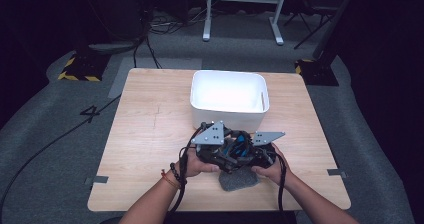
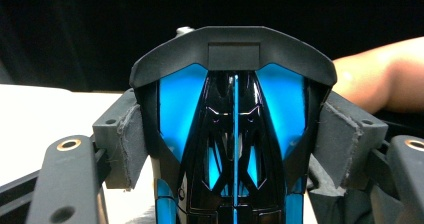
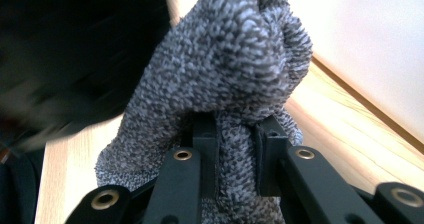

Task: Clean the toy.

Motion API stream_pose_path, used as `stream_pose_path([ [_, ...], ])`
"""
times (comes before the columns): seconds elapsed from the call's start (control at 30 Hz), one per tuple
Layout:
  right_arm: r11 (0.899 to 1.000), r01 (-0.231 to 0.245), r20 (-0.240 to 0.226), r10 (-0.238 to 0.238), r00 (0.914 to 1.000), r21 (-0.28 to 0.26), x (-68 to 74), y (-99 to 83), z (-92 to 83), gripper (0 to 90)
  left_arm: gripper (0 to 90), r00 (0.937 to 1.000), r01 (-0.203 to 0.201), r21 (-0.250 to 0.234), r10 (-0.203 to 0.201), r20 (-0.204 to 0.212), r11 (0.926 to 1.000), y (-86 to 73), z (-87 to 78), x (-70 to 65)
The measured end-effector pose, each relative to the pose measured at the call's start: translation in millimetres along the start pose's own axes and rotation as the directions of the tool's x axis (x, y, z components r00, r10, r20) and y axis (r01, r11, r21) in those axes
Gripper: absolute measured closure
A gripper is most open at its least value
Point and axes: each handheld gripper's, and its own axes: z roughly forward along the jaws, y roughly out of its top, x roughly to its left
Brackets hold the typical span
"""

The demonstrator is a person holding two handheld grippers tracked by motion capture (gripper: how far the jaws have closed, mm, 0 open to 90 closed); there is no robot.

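In the high view both hands meet near the front edge of the tabletop, just in front of the white bin. The left tongs and the right tongs are close together there, but the jaws themselves are too small and dark to read from above. A grey cloth lies on the tabletop under the hands, w/ one part showing between the wrists, on the side away from the bin.

The right gripper view gives what the high view cannot: the right tongs are closed tight on the grey cloth, a fold pinched between the two black jaws, and the rest of the cloth bunches up above them. Behind it is the wood and the white wall of the bin.

The left gripper view shows a black and blue object between the jaws of the left tongs; the grey pads stand at its two sides, approx. half open, touching or very near it, I cannot tell which.
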Motion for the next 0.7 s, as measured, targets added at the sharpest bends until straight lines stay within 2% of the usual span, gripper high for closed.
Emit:
stream_pose_path([
  [0.07,0.999,-0.032,0.004,0.032,0.9995,-0.009,-4.4,-0.7,0.0,76.7,25.1,0.9996,-0.007,-0.007,0.008,0.027,0.9999,2.0,4.1,-3.5],
  [0.13,0.999,-0.04,-0.001,0.04,0.9992,-0.009,-5.1,-1.6,0.8,76.8,25.1,0.9991,-0.019,-0.011,0.019,0.039,0.9998,4.3,7.1,-6.6],
  [0.23,0.999,-0.033,-0.066,0.032,0.9973,-0.016,-1.7,-2.8,2.2,77.0,25.2,0.9988,-0.024,-0.012,0.024,0.043,0.9997,4.8,7.6,-7.2],
  [0.3,1.0,-0.019,-0.101,0.017,0.9947,-0.022,2.9,-2.2,2.4,77.5,25.1,0.9993,-0.011,-0.022,0.012,0.034,0.9997,3.7,4.7,-4.1],
  [0.47,1.0,-0.026,-0.129,0.024,0.9914,-0.013,3.6,-5.2,1.9,77.6,25.1,0.9993,-0.011,-0.02,0.01,-0.036,0.9997,1.8,-8.4,4.1],
  [0.53,1.0,-0.019,-0.135,0.018,0.9907,-0.004,3.7,-6.2,1.5,77.6,25.1,0.9968,-0.018,-0.011,0.017,-0.079,0.9998,-0.1,-13.6,7.2],
  [0.7,1.0,0.021,-0.171,-0.022,0.985,-0.007,13.1,-5.0,-4.5,77.5,25.2,0.9916,0.004,-0.001,-0.004,-0.129,1.0,-6.5,-22.1,16.1],
])
